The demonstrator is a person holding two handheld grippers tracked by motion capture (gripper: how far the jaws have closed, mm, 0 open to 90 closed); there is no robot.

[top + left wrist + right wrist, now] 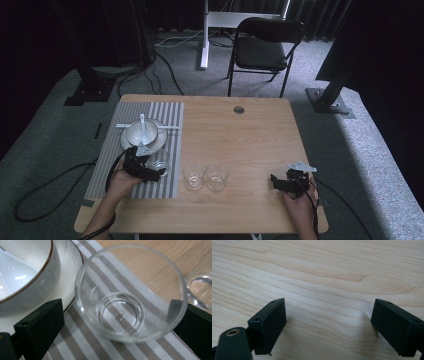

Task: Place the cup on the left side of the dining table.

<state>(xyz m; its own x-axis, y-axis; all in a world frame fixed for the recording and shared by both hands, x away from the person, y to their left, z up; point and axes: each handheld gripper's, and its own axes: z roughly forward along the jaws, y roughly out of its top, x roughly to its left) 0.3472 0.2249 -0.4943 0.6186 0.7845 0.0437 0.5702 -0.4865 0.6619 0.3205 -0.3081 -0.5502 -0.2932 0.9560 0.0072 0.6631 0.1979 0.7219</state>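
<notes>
On the striped mat (pixel 165 112) near the worktop's left edge, upright glass (pixel 130 293) between the spread, released left tongs (pixel 117 322), right tongs (pixel 329 327) gaping empty, well apart.

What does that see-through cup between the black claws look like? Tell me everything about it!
The glass cup is clear and round, with a thin rim and a thick ringed bottom. It looks empty and stands upright on the striped placemat, right beside the white plate that holds a bowl. The left gripper has its black jaws open on either side of the cup; the right one looks very close to its wall, maybe touching.
</notes>
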